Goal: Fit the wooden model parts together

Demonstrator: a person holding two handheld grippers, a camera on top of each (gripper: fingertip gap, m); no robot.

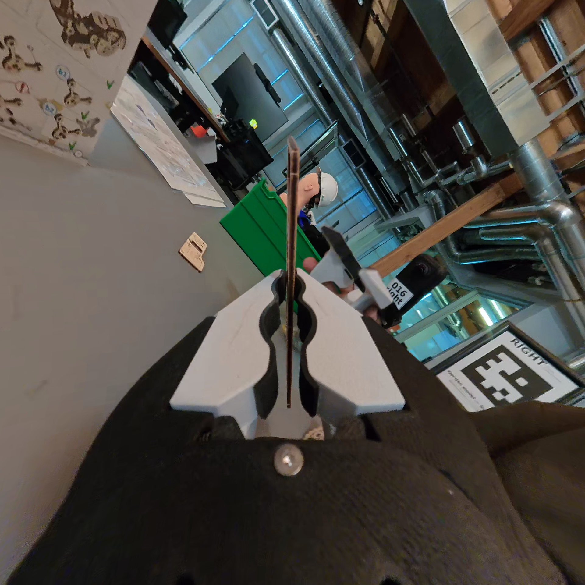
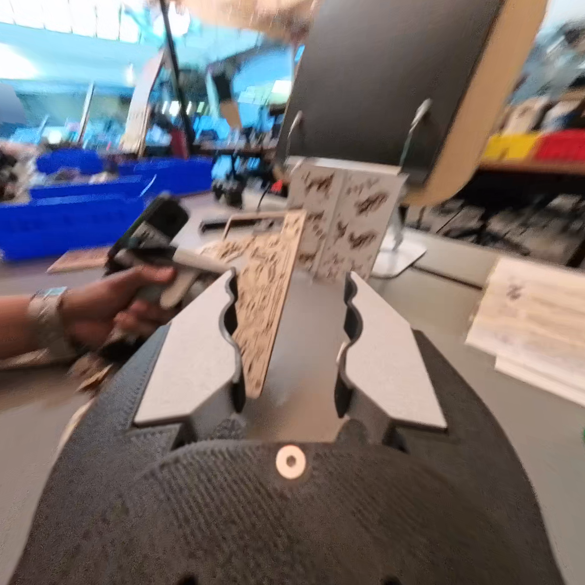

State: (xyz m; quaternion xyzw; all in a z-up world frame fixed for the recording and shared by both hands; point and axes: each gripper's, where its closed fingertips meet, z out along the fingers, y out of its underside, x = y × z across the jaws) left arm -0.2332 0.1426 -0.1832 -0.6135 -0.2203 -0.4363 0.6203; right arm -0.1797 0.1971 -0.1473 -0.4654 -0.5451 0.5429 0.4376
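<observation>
My left gripper is shut on a thin wooden sheet, seen edge-on and sticking out well past the fingertips. In the blurred right wrist view the same sheet shows its face, full of laser-cut parts. It hangs between my right gripper's wide-open fingers and lies against the left finger. The right finger is apart from it. The left gripper and the hand holding it show at the left. One small loose wooden part lies on the grey table.
A green bin stands behind the sheet, with the right gripper beside it. An instruction booklet stands on a holder ahead. Paper sheets lie at the right. Blue bins sit at the far left. The gap from one gripper's tips to the other's is roughly 9 centimeters.
</observation>
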